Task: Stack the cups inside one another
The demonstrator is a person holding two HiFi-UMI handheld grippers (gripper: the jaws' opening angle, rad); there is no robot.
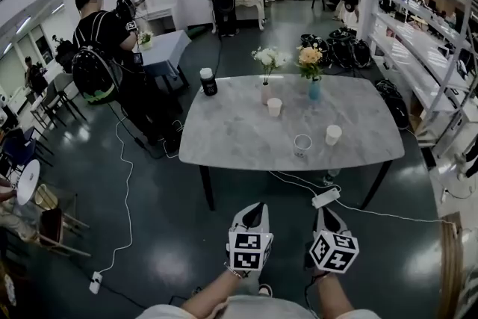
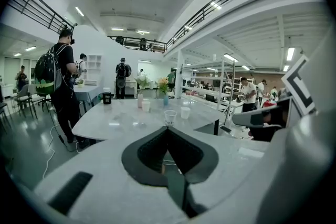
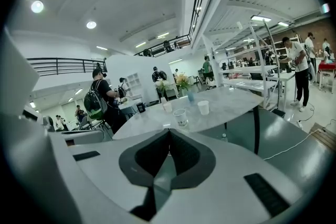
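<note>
Three cups stand apart on the grey marble table [image 1: 231, 132]: a clear cup [image 1: 302, 145] near the front edge, a white cup [image 1: 333, 134] to its right, and another white cup [image 1: 274, 107] further back by the vases. Both grippers hover over the floor, short of the table's front edge. My left gripper [image 1: 256, 210] is shut with nothing in it, and the clear cup [image 2: 169, 117] shows just beyond its tips [image 2: 168, 129]. My right gripper [image 1: 326, 214] is also shut and empty [image 3: 169, 131], with the clear cup [image 3: 180, 117] and a white cup [image 3: 203, 107] ahead.
Two flower vases [image 1: 266, 90] [image 1: 314, 89] and a black canister [image 1: 208, 81] stand at the table's back. A power strip [image 1: 326, 198] and cables lie on the floor under the front edge. A person with a backpack [image 1: 101, 48] stands left; shelving [image 1: 441, 48] runs along the right.
</note>
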